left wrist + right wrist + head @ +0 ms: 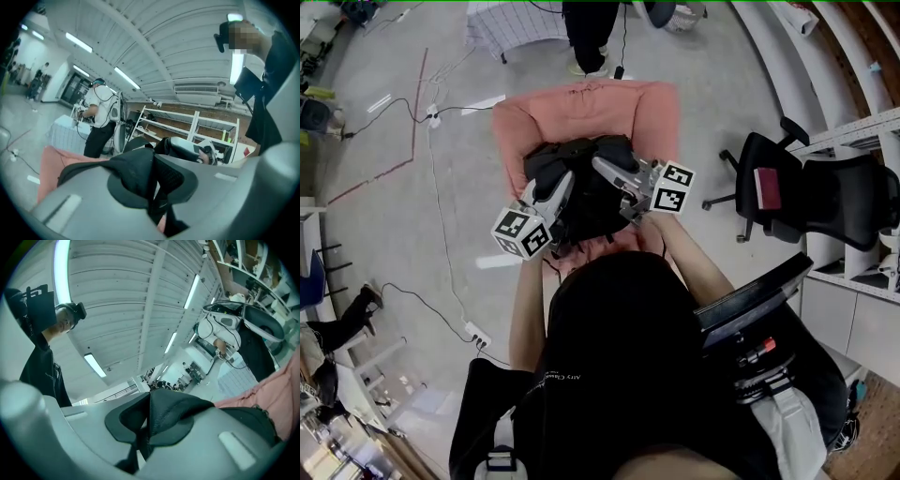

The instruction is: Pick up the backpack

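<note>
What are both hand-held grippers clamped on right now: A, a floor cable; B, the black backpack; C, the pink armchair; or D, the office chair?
B: fabric of the black backpack is pinched between the shut jaws of the left hand-held gripper and of the right hand-held gripper.

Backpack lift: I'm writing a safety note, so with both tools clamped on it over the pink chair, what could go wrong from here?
1. The left tool and right tool each pinch only a thin fold of the backpack, so its weight might pull a fold free.
2. It hangs between the pink chair's arms and could snag there.
3. A power strip lies on the floor beside the person, a trip hazard if they step sideways.
</note>
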Motion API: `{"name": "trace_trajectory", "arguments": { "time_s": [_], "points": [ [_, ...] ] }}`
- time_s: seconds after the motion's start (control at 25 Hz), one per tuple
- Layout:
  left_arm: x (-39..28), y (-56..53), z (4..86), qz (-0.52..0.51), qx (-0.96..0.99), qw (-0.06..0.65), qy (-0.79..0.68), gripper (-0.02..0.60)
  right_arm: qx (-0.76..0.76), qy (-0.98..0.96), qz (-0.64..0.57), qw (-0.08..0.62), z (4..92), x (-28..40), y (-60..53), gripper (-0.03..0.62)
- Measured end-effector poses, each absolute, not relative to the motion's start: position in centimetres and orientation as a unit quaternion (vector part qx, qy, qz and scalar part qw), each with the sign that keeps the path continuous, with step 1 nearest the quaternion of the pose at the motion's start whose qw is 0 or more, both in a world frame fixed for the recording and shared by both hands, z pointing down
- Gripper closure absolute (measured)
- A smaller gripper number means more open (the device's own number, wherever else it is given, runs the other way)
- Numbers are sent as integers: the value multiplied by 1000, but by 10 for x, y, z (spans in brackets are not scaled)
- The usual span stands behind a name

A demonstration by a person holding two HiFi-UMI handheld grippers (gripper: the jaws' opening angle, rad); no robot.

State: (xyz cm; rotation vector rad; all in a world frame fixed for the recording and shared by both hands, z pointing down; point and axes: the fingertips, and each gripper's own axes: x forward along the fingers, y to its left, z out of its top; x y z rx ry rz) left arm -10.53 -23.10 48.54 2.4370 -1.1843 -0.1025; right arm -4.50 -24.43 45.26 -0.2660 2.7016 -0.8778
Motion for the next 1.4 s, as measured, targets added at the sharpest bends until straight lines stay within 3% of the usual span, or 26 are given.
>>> {"name": "trace_trajectory", "arguments": {
  "time_s": [0.72, 1.4],
  "points": [
    [-114, -250, 185, -64, 862, -85, -495, 554, -93, 975, 16, 202, 157, -51, -244, 562],
    [-121, -269, 181, -91, 850, -56, -515, 552, -112, 974, 22, 197, 162, -56, -256, 560]
  ]
}}
